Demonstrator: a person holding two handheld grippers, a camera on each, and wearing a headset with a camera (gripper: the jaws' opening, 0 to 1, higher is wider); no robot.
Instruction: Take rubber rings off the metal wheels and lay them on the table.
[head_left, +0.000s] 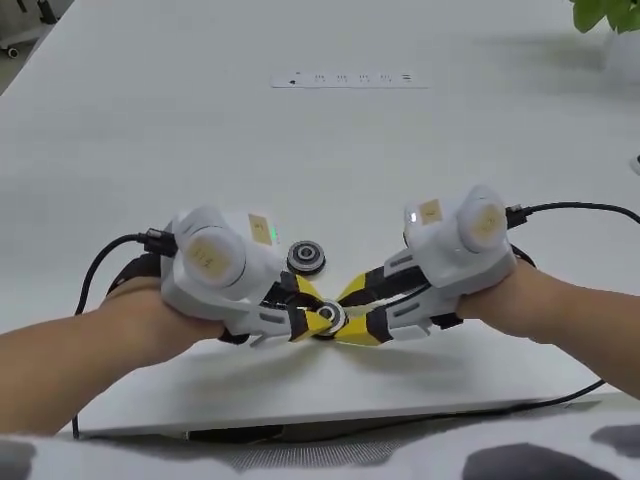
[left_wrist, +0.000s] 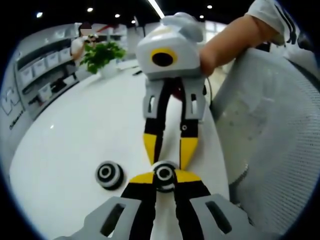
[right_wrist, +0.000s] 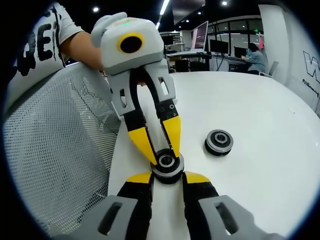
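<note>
metal wheel (head_left: 327, 319) round, black-ringed | left tool (left_wrist: 165, 176) and right tool (right_wrist: 167, 177) both pinched on it | white table (head_left: 400, 150) smooth

One metal wheel (head_left: 328, 318), silver-centred and dark-rimmed, is pinched between the left hand-held gripper (head_left: 312, 315) and the right hand-held gripper (head_left: 348, 318). A second wheel (head_left: 306, 256), its black rubber ring (left_wrist: 98, 176) on, lies flat on the bench just beyond the first, apart.

Left tool (head_left: 312, 320) and right tool (head_left: 346, 324), tips tight on one wheel (head_left: 328, 319) — second wheel (head_left: 306, 256) just behind.
</note>
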